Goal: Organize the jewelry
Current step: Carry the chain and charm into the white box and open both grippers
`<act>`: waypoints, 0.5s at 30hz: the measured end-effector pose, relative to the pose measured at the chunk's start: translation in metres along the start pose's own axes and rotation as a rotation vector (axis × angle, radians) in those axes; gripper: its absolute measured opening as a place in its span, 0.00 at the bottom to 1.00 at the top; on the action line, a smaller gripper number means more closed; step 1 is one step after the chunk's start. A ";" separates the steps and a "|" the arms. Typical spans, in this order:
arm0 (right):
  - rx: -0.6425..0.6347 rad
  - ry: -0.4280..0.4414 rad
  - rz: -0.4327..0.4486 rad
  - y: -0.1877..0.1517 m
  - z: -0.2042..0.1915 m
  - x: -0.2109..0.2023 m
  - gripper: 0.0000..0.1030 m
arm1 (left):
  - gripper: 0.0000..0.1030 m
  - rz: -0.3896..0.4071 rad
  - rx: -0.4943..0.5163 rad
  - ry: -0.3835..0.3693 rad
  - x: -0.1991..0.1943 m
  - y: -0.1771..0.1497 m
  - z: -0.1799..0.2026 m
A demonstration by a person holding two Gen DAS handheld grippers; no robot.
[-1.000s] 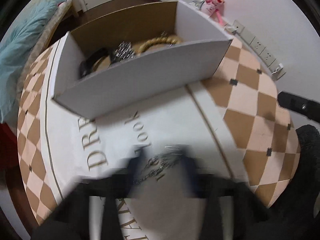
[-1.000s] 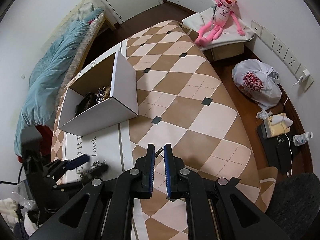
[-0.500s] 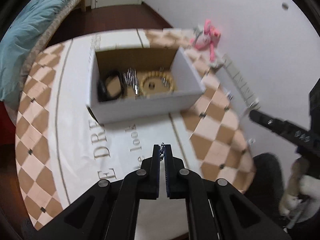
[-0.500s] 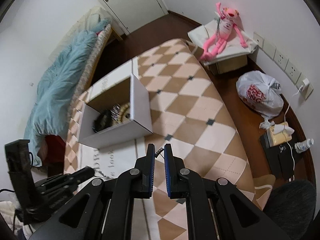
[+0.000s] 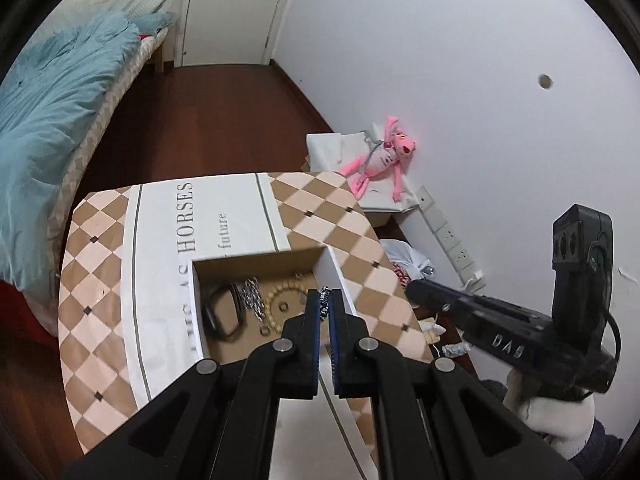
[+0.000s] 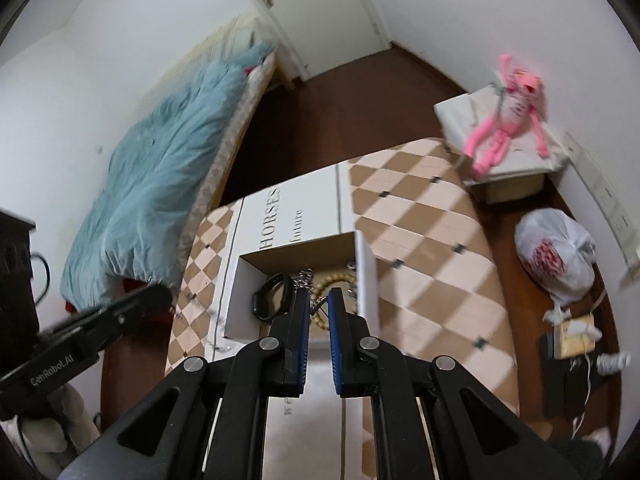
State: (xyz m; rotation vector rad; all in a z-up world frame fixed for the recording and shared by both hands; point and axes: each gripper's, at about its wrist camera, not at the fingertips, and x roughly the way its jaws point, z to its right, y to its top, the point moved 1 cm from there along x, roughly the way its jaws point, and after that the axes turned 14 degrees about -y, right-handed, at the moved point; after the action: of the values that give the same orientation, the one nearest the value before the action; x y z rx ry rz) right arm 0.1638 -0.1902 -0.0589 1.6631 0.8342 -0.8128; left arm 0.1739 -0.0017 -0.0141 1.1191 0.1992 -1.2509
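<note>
An open cardboard box (image 5: 198, 304) with white outer walls stands on the checkered table. Inside lie a black band (image 5: 218, 314), a silver chain bracelet (image 5: 252, 298) and a beaded gold bracelet (image 5: 280, 304). My left gripper (image 5: 325, 300) is shut on a silver chain (image 5: 324, 298) and holds it high over the box's right side. My right gripper (image 6: 318, 300) hovers above the box (image 6: 232, 304), jaws a narrow gap apart; a thin dark cord or chain (image 6: 319, 306) shows between the tips. The black band (image 6: 274, 294) and beads (image 6: 334, 278) show below it.
The table (image 5: 96, 280) carries a checkered cloth with a white printed strip. A bed with a blue blanket (image 5: 44, 120) is on the left. A pink plush toy (image 5: 380, 162), a wall socket strip (image 5: 448, 236) and a white plastic bag (image 6: 556, 256) lie to the right.
My left gripper lifted the silver chain off the cloth and carried it up over the box. My right gripper moved from the table's near side to above the box.
</note>
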 end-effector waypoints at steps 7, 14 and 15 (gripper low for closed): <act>-0.105 -0.041 -0.136 0.026 -0.026 0.063 0.09 | 0.02 -0.072 -0.084 0.023 0.034 0.023 -0.047; -0.178 -0.082 -0.280 0.034 -0.038 0.113 0.10 | 0.04 -0.140 -0.163 0.138 0.059 0.025 -0.082; -0.182 -0.093 -0.296 0.033 -0.038 0.118 0.10 | 0.05 -0.155 -0.179 0.172 0.062 0.024 -0.087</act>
State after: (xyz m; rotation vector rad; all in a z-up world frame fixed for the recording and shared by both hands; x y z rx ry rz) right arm 0.2579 -0.1448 -0.1333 1.3502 1.0716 -0.9780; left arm 0.2539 0.0214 -0.0852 1.0708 0.5262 -1.2461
